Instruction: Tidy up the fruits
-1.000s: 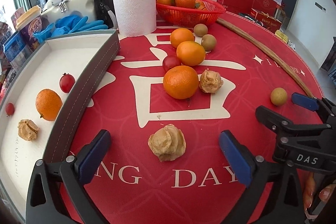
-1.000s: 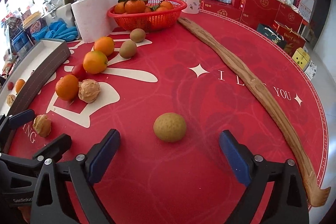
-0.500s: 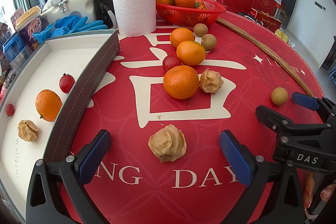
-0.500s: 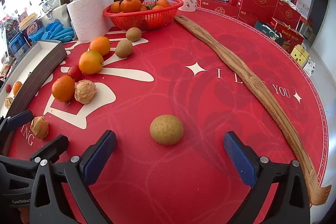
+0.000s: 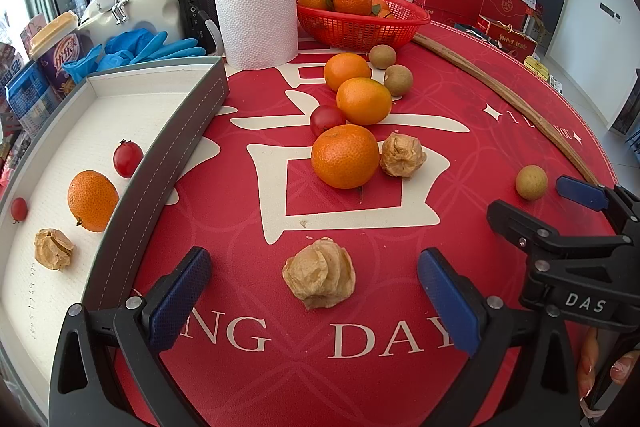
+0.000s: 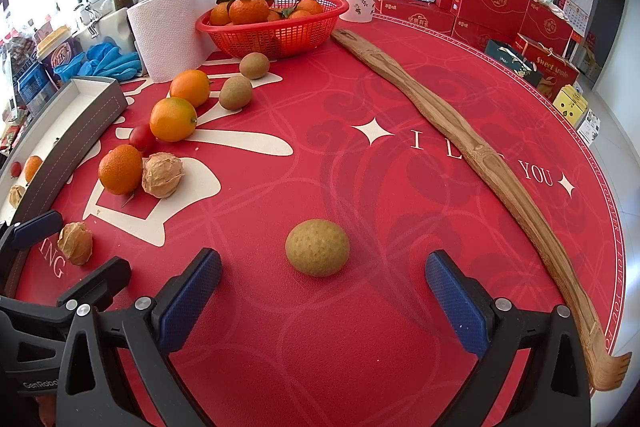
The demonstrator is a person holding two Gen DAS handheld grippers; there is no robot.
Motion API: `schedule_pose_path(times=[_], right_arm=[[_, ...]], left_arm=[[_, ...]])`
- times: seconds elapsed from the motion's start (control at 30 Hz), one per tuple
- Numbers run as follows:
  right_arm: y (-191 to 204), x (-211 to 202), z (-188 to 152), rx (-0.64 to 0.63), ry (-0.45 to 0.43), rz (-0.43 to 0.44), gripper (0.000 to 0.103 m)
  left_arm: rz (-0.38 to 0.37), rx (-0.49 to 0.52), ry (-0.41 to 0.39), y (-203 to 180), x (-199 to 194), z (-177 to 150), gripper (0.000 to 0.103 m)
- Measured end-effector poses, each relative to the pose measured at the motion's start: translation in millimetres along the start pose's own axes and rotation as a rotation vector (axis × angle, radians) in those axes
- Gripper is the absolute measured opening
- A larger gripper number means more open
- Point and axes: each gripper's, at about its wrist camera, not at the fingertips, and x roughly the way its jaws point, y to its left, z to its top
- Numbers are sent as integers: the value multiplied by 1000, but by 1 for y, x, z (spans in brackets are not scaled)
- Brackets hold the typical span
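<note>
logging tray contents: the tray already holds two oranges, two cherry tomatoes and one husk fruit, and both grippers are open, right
Not quite. The left wrist view shows only one orange in the tray, not two. The rest holds: two cherry tomatoes and one husk fruit lie there, and both the left gripper and right gripper are open.

Round table under red printed cloth (image 6: 400, 187). Resting on it: grey tray (image 5: 176, 147), red basket (image 5: 360, 27), paper towel roll (image 5: 256, 15), loose oranges (image 5: 345, 155), kiwis (image 5: 398, 79), husked physalis (image 5: 320, 273), long wooden backscratcher (image 6: 460, 139).
</note>
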Motion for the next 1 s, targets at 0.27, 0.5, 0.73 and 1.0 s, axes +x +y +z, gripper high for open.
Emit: schedule_pose_path(times=[0.27,0.5,0.73,1.0], right_arm=[[0,0,0,0,0,0,103],[0,0,0,0,0,0,103],[0,0,0,0,0,0,103],[0,0,0,0,0,0,103]], left_arm=[[0,0,0,0,0,0,103],[0,0,0,0,0,0,103],[0,0,0,0,0,0,103],[53,-68,0,14,2,2,103]])
